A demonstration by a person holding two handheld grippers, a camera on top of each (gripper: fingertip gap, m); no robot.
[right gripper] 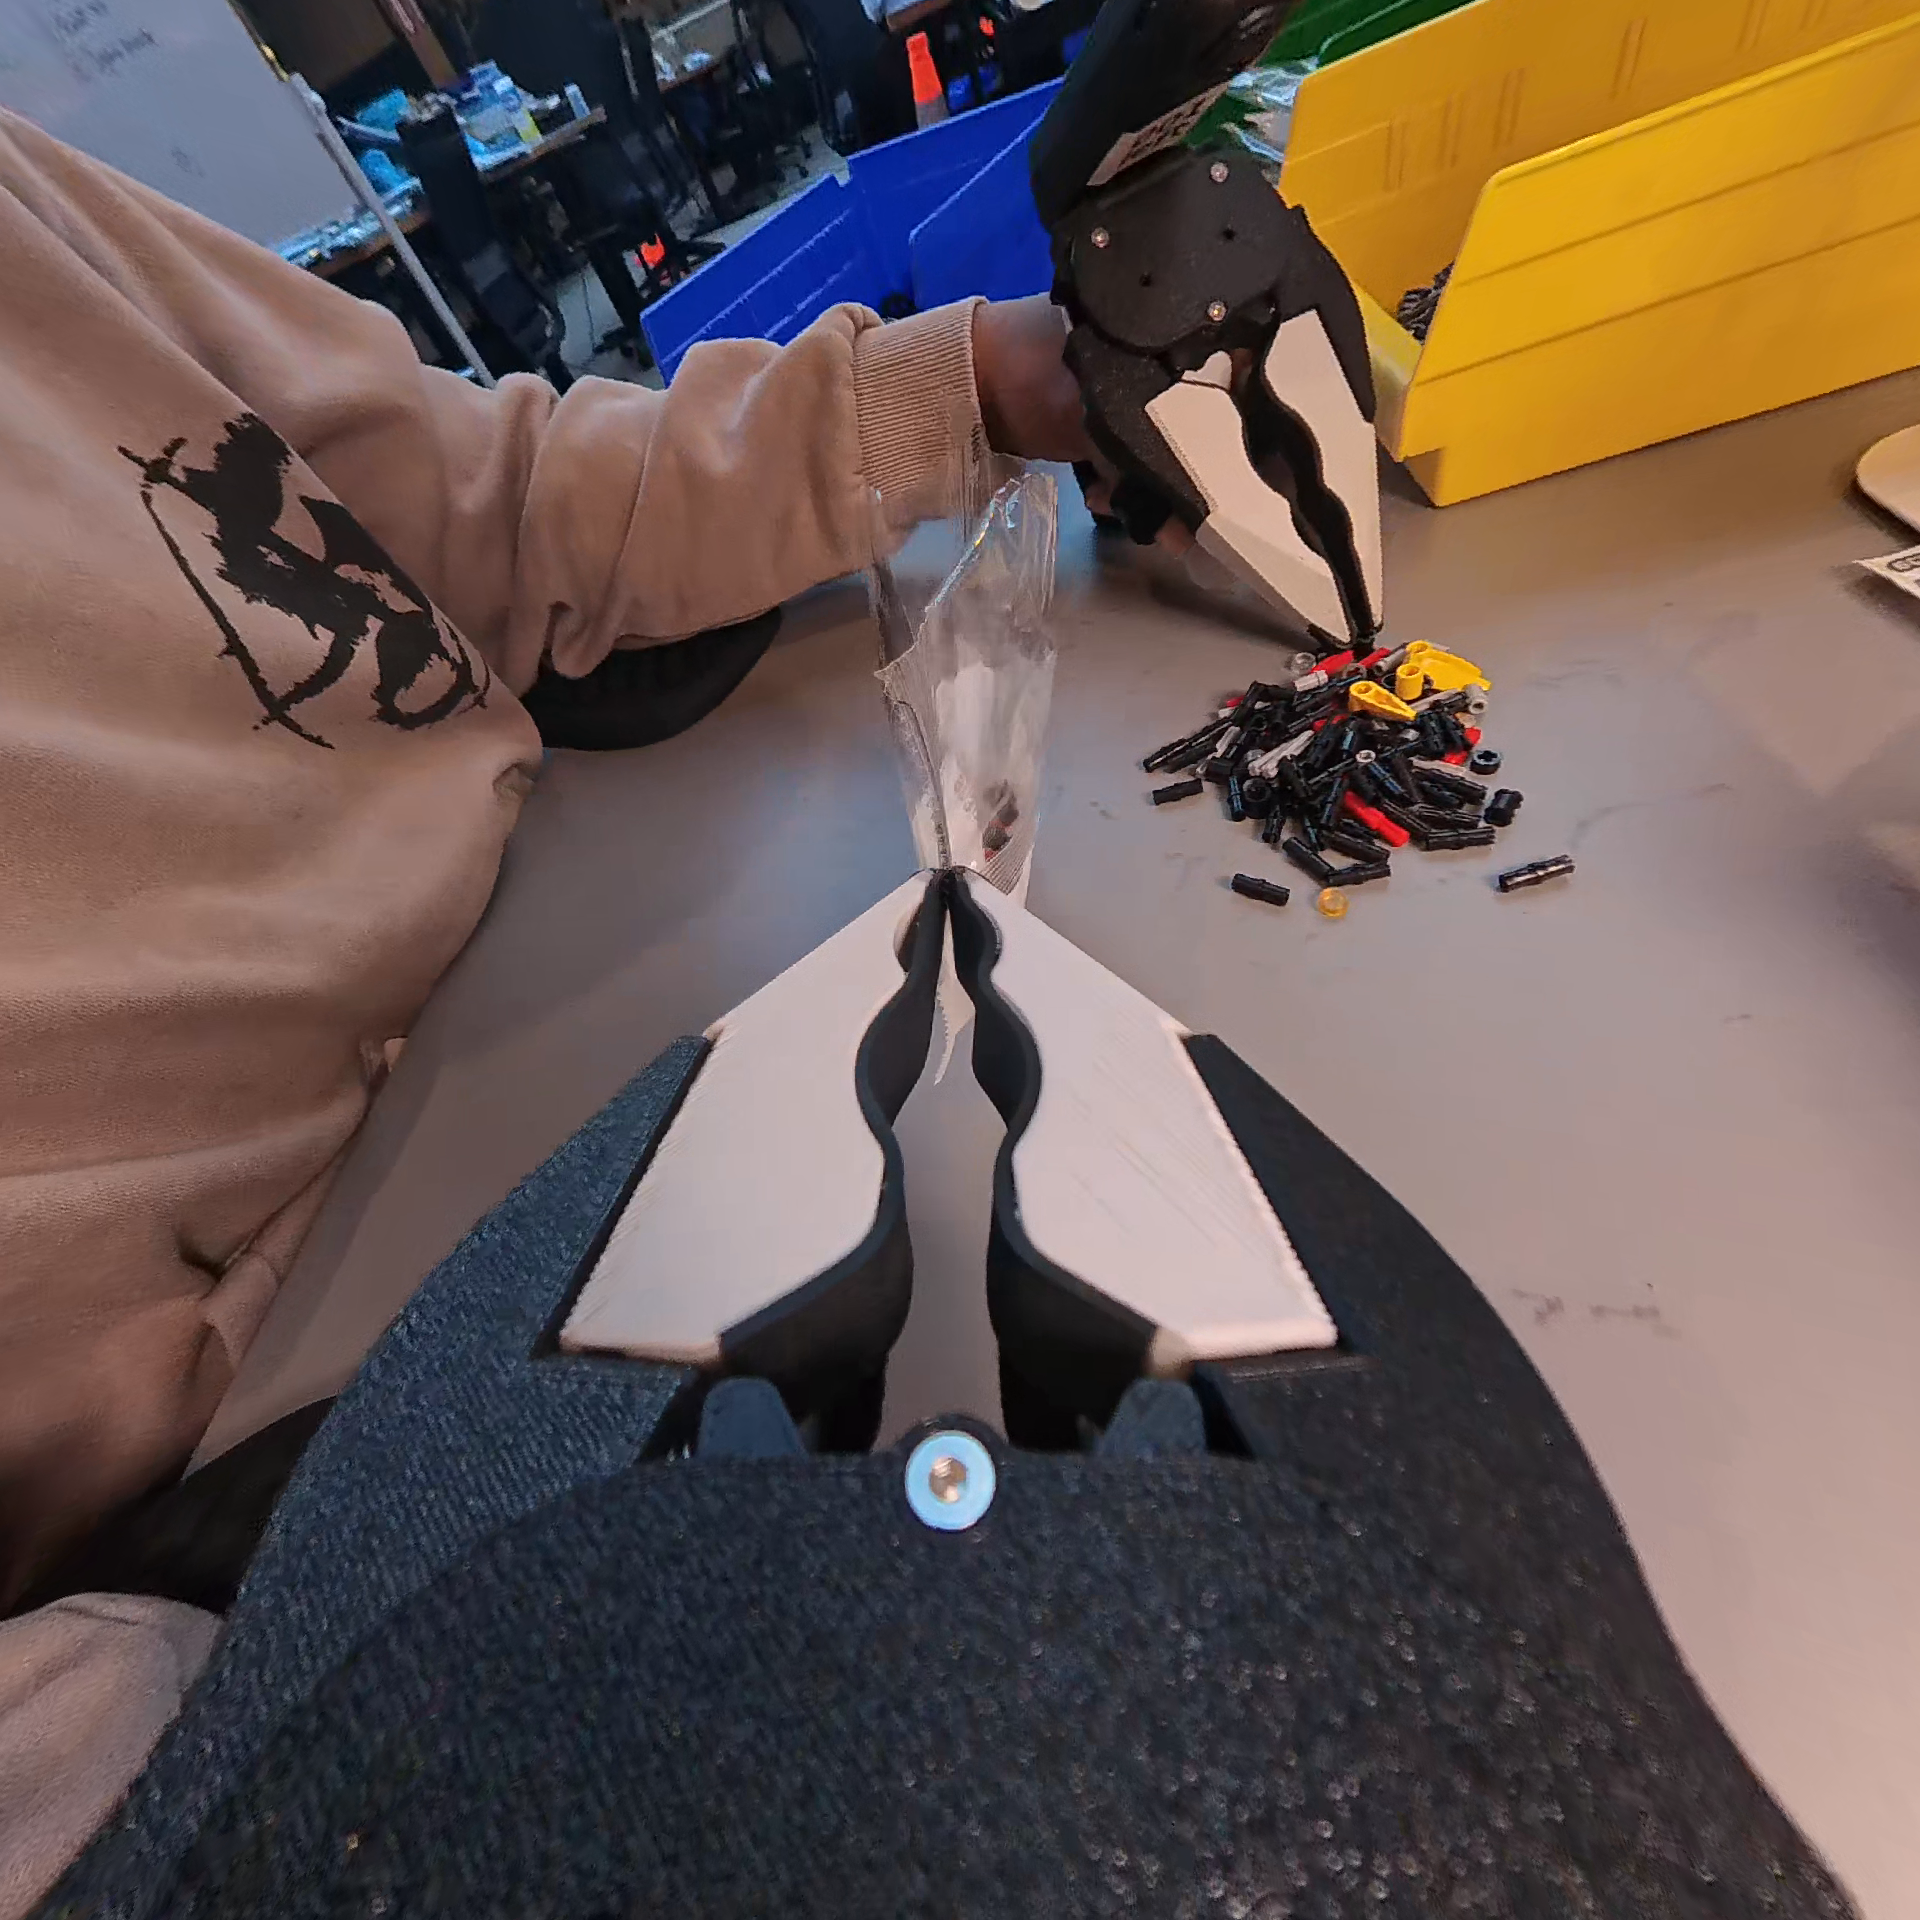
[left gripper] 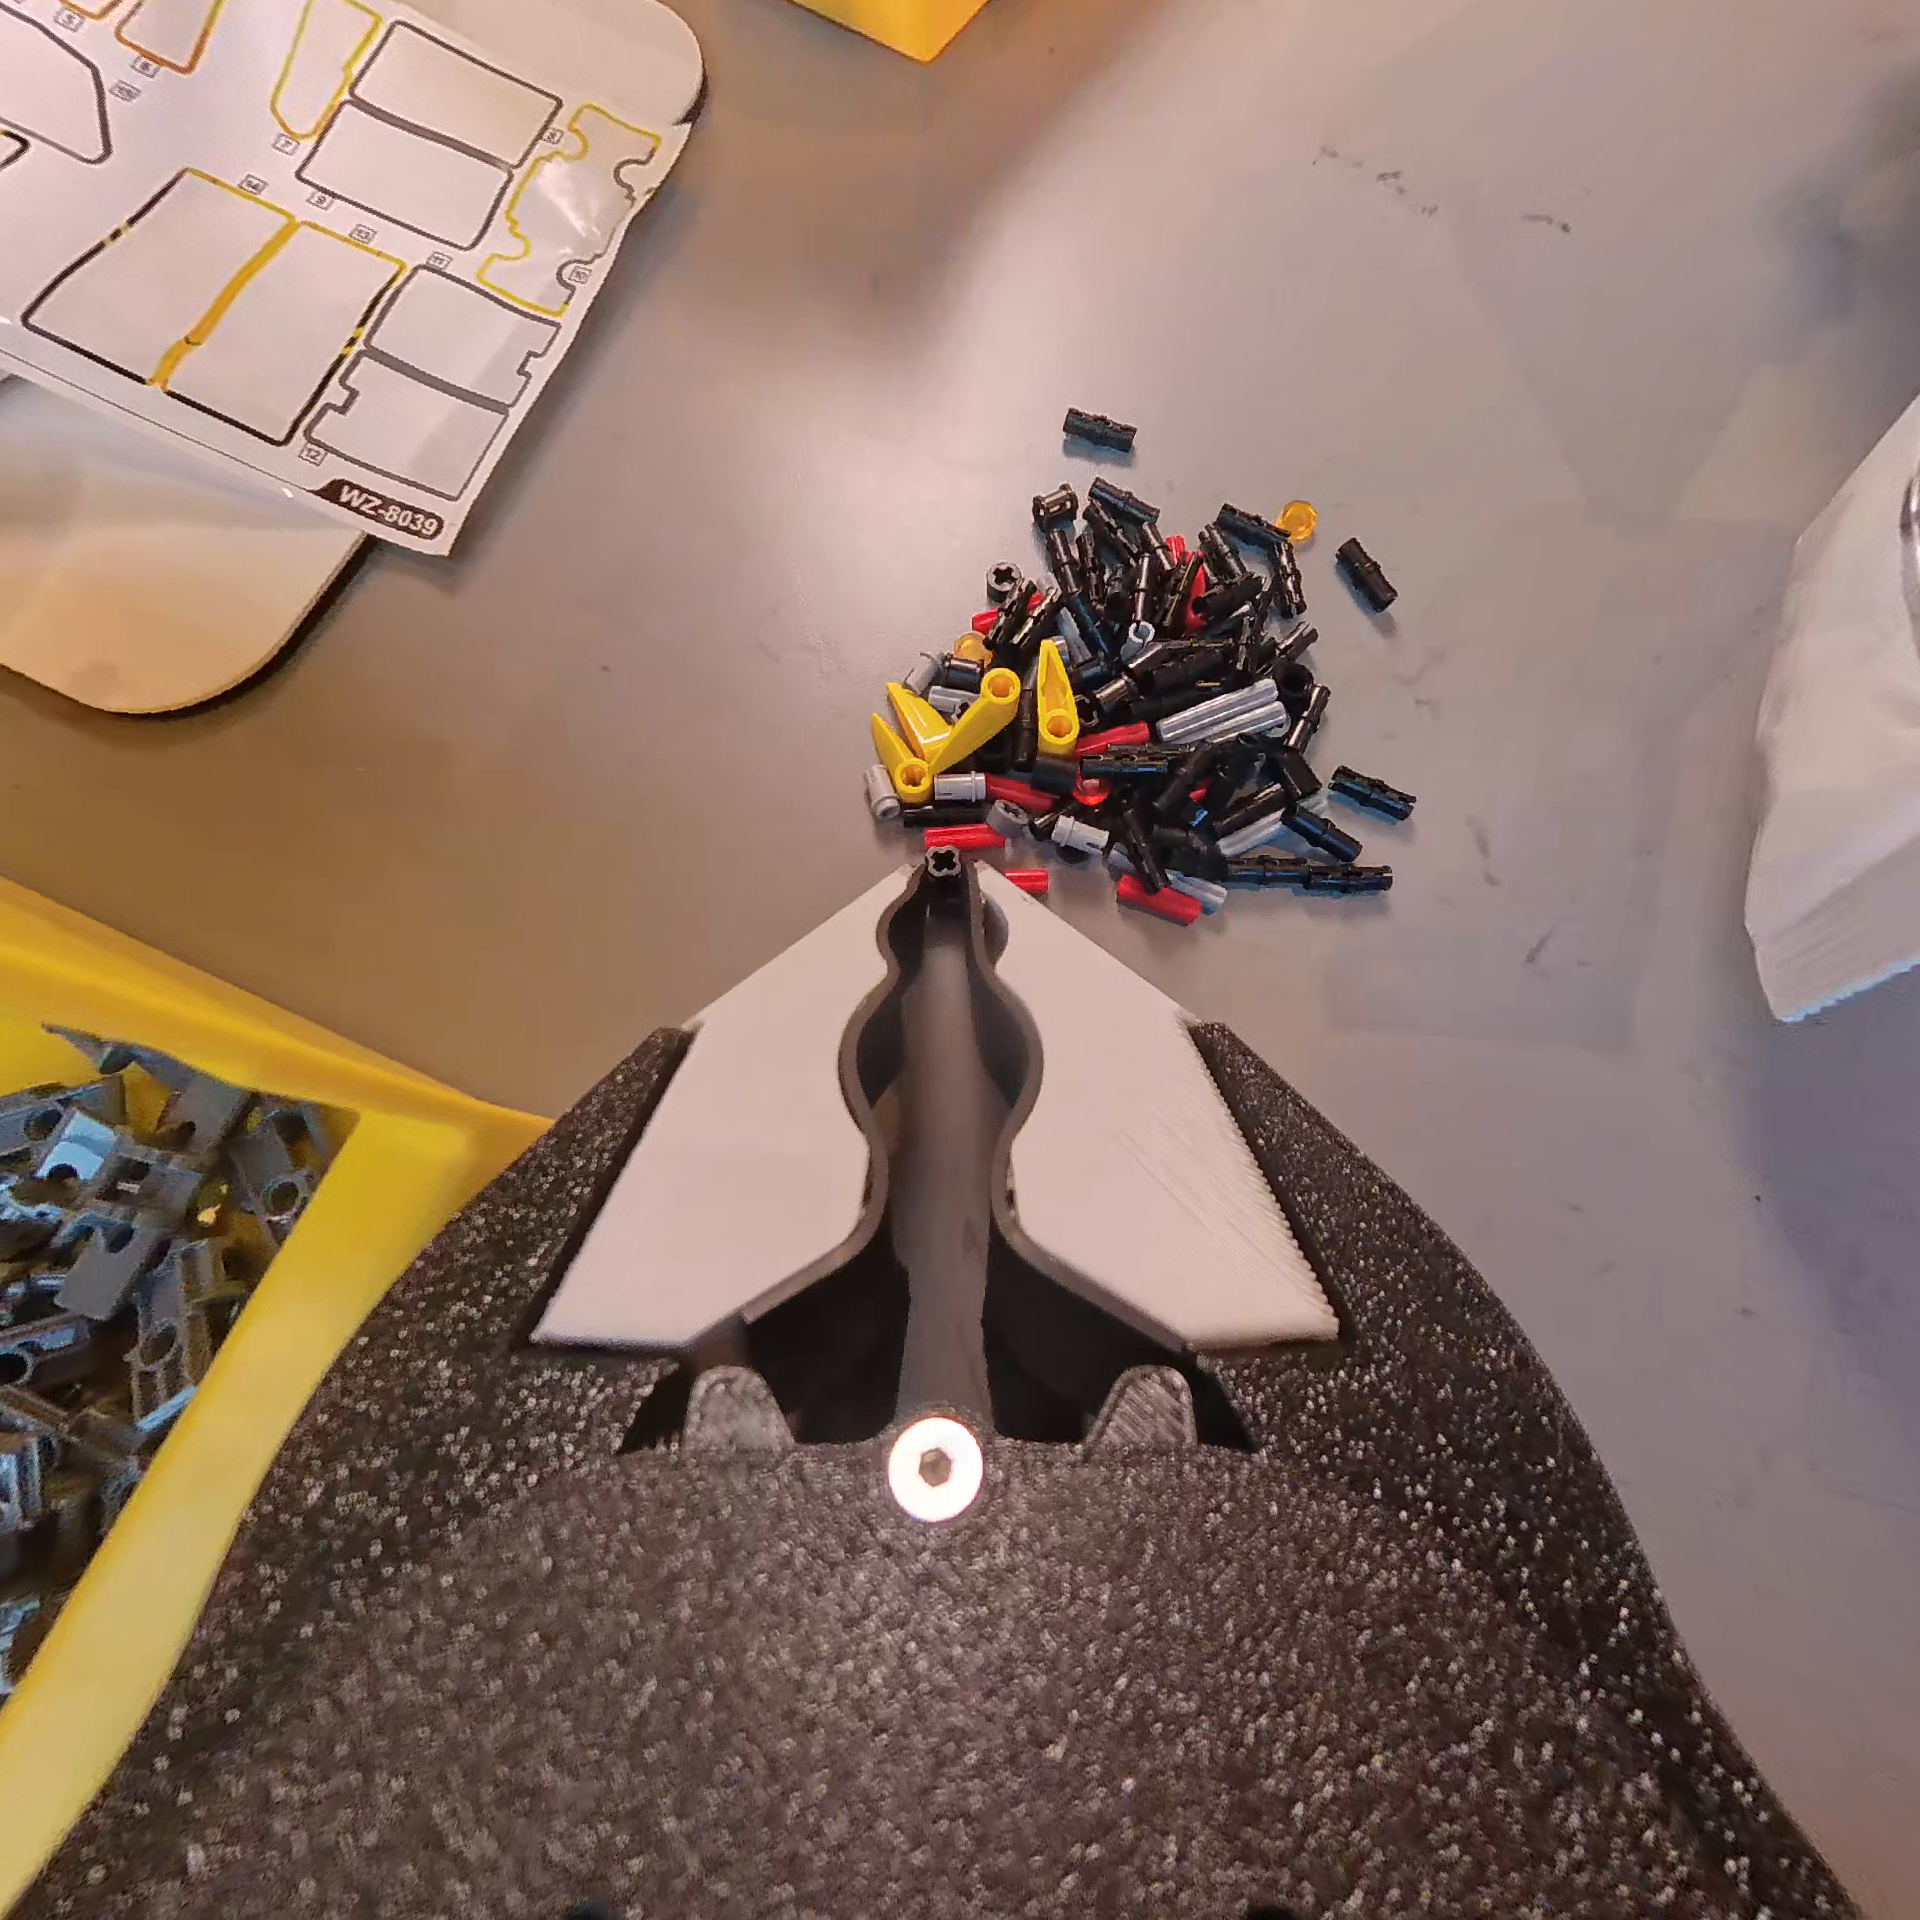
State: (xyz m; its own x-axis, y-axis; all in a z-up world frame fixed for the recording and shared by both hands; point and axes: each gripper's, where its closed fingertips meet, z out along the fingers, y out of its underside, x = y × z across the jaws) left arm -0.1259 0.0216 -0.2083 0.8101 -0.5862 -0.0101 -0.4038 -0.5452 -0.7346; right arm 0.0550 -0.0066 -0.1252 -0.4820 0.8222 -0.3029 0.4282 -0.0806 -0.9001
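Observation:
My left gripper (left gripper: 943,871) is shut on a small black pin with a cross-shaped end (left gripper: 943,862), pinched at its very tips at the near edge of a pile of small black, red, grey and yellow building-toy pins (left gripper: 1153,707) on the grey table (left gripper: 623,727). The right wrist view shows the left gripper (right gripper: 1351,636) with its tips at the far edge of the pile (right gripper: 1351,769). My right gripper (right gripper: 945,883) is shut on the corner of a clear plastic bag (right gripper: 971,665), which stands up from the tips; a few small pieces sit in it.
A yellow bin of grey parts (left gripper: 135,1226) is at the lower left. A sticker sheet (left gripper: 291,229) lies on a light board at the upper left. White paper (left gripper: 1839,779) lies at the right. Yellow bins (right gripper: 1621,239) and blue bins (right gripper: 862,229) stand behind. A person's beige sleeve (right gripper: 312,520) fills the left. The tips of one gripper are about 20 centimetres away from the tips of the other.

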